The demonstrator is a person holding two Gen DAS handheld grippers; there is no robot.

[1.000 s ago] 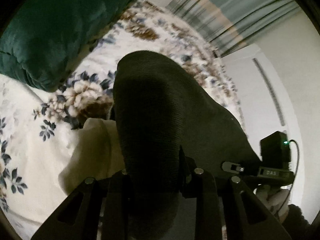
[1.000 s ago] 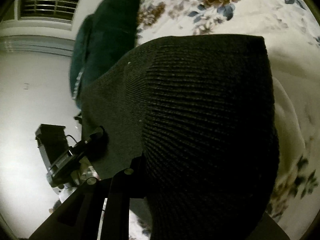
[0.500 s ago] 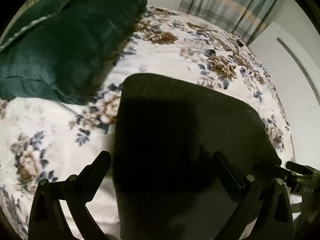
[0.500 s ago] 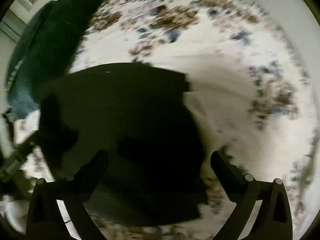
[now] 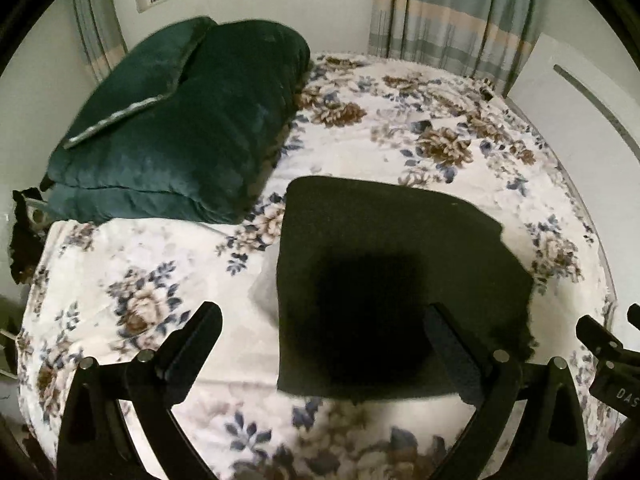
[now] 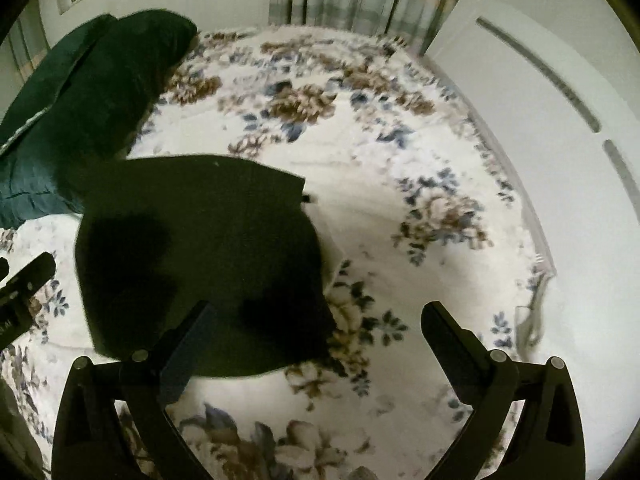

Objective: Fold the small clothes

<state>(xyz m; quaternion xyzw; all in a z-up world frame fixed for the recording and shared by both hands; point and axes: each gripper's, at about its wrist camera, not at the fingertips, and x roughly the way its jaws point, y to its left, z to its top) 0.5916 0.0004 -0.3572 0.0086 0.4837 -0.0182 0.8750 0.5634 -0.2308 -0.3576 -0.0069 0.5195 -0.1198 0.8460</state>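
The dark knit garment (image 5: 392, 288) was seen lying flat on the floral bedspread (image 5: 120, 280), in the centre of the left wrist view and at centre left of the right wrist view (image 6: 200, 256). Its outline appeared as a compact, roughly rectangular block with straight edges, which suggested that a fold had been completed. Whether further layers lay beneath could not be determined.

The left claw (image 5: 320, 344) was spread wide and held nothing; one finger stood over the bedspread at lower left, the other over the near right part of the garment. Whether that finger touched the cloth could not be told.

The right claw (image 6: 316, 340) was likewise released and empty. Its left finger appeared over the near edge of the garment, its right finger over bare bedspread at lower right.

A green pillow (image 5: 176, 128) was seen at upper left, near the garment but apart from it.

The fold of this piece was judged largely done. Smoothing or setting it aside, and any other clothes, were judged to remain; no other clothes were identified with certainty.
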